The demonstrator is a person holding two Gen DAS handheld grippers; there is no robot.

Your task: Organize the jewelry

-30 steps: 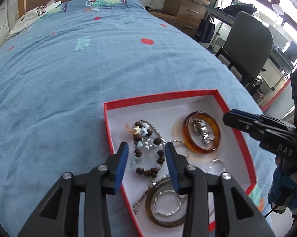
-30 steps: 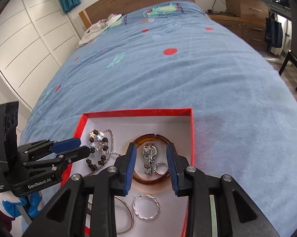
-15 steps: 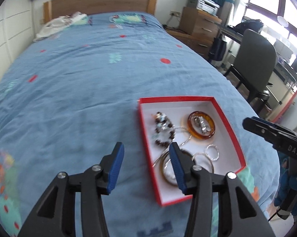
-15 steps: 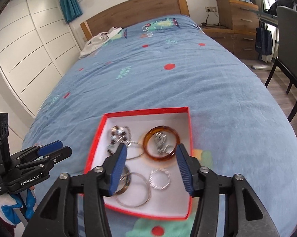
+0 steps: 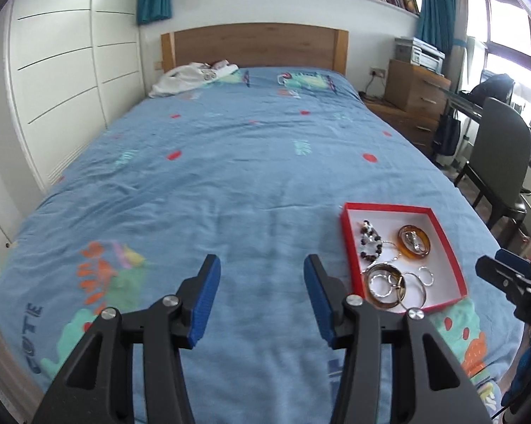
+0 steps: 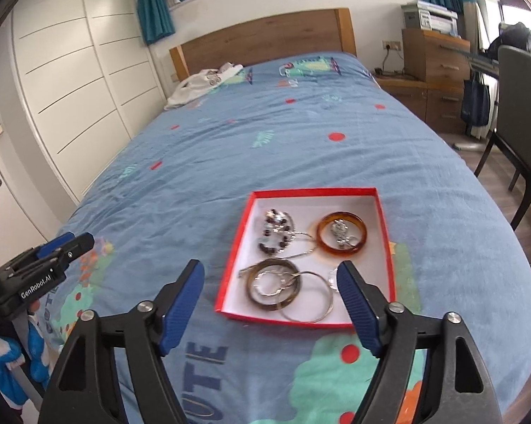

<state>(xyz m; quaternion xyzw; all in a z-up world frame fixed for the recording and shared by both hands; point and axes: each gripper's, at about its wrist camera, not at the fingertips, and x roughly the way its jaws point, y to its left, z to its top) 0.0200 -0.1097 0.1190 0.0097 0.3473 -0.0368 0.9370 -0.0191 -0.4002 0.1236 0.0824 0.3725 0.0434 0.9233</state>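
Hovered with left claw and right claw both spread wide, empty. Lay in red-rimmed tray on blue bedspread: amber bangle, beaded bracelet, silver rings.

One red-rimmed tray sat on one blue bedspread, and two grippers were in view, the left gripper and the right gripper, each spread wide and empty. Inside the tray lay one amber bangle, one dark beaded bracelet and one dark bangle. Thin silver rings overlapped there, at least three; their exact number could not be told.
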